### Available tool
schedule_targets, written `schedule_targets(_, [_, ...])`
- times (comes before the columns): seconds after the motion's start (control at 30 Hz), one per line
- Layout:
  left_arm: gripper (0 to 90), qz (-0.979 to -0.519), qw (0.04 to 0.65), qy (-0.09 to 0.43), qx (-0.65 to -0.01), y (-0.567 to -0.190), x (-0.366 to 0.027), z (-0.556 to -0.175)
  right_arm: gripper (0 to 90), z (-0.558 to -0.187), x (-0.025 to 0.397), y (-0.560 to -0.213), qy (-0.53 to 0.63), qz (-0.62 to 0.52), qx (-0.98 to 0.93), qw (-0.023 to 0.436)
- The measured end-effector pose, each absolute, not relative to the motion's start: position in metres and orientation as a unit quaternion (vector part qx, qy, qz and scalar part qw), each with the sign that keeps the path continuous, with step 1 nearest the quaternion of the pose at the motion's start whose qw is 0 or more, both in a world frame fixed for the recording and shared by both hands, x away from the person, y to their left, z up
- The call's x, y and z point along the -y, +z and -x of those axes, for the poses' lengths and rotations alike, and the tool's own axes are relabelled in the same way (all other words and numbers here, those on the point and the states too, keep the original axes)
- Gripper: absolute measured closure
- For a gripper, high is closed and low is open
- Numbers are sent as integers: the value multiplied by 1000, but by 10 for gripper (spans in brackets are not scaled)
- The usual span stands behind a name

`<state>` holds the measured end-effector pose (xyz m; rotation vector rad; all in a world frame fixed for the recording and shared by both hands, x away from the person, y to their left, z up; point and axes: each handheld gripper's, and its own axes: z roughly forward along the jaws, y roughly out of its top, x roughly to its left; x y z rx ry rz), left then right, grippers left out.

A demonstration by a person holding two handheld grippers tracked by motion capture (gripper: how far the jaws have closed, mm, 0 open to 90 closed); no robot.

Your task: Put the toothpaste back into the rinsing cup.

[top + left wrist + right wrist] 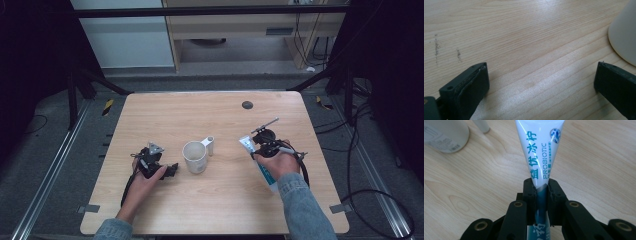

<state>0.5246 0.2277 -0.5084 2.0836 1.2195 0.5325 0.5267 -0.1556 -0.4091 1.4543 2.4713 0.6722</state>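
A white cup [194, 157] stands upright at the middle of the wooden table [215, 210]. A white and blue toothpaste tube [247, 145] lies to its right, printed "PROBIOTIC" [540, 152]. My right gripper [260, 150] is shut on the tube's middle, both jaws pinching it [540, 187], with the tube's wide end pointing away from me. My left gripper [172, 169] rests low on the table just left of the cup, open, with bare wood between its jaws [541, 85]. The cup's wall [625, 35] shows beyond its right jaw.
A small white cylinder [210, 145] stands by the cup's far right side; whether it joins the cup I cannot tell. It also sits near the cup [445, 135] in the right gripper view. A dark round spot [247, 105] marks the table's far side.
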Motion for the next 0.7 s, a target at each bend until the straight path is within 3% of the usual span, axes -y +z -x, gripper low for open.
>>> schedule_targets(0.7, [0,-800,328,201,-460,-508,-229,-521,791,-534,156,-385,290,-494,-803,163])
